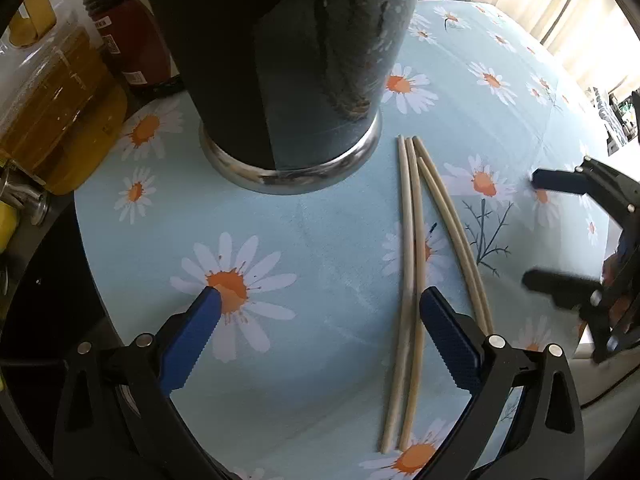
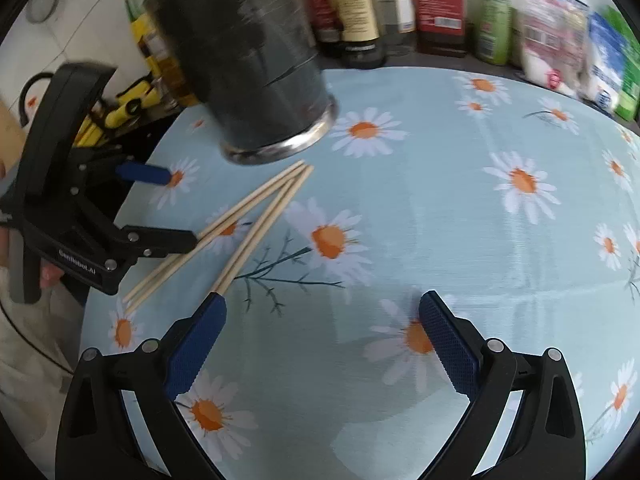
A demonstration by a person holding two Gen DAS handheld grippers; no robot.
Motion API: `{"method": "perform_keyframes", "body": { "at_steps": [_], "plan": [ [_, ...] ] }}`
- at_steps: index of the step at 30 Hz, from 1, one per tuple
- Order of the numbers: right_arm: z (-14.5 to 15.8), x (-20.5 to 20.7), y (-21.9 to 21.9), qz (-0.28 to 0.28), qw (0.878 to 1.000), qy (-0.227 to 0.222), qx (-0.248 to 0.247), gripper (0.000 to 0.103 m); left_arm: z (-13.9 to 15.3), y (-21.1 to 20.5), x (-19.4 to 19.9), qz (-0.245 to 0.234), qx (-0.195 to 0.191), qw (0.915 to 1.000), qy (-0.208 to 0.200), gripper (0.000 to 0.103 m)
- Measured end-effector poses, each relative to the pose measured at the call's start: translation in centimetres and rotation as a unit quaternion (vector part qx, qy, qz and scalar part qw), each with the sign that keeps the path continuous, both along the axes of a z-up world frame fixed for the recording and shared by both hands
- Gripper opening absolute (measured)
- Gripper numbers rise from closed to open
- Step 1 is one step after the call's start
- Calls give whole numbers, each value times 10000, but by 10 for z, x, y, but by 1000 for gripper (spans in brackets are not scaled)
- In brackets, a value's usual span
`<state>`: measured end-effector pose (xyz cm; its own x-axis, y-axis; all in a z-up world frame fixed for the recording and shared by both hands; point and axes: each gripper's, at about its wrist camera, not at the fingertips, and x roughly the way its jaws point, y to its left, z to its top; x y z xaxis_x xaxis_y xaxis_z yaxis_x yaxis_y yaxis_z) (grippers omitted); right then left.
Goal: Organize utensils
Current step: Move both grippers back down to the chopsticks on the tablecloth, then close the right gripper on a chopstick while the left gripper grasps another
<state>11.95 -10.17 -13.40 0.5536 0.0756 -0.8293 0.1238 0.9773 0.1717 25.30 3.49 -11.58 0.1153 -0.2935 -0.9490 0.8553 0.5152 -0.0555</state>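
Observation:
Several pale wooden chopsticks [image 1: 408,240] lie side by side on the daisy-print tablecloth [image 1: 312,232], their tips near a dark cylindrical holder [image 1: 280,60] with a shiny metal base. My left gripper [image 1: 320,300] is open and low over the cloth. Its right finger sits between the chopstick pairs and covers part of one pair. Nothing is held. In the right wrist view the chopsticks [image 2: 258,236] fan out from the holder [image 2: 248,72]. My right gripper [image 2: 322,300] is open, its left fingertip at the near end of one pair. The left gripper [image 2: 180,206] shows at the left, and the right gripper [image 1: 534,230] at the right edge.
Oil bottles and jars [image 1: 60,92] crowd the left edge beside the holder. A row of bottles and packets [image 2: 440,4] lines the back of the table. The tablecloth [image 2: 460,220] stretches right of the chopsticks. A hand [image 2: 50,276] grips the left tool.

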Motion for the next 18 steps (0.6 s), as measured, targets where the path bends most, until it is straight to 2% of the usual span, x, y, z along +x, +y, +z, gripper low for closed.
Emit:
{"method": "perform_keyframes", "body": {
  "at_steps": [7,9,15,18],
  "plan": [
    [-1,14,4,129,9994,66,-300,93,1,-10,-3,89,130,9999,5,99],
    [-1,19,5,86,9992,114,-376,93,-1,-8,4,152,339,9992,-153,98],
    [0,34,8,-57,9995,183,-270,94,0,-6,4,61,253,9995,-170,98],
    [-2,41,14,-220,9982,247,-498,94,-2,4,2,-17,230,9996,-186,98]
  ]
}}
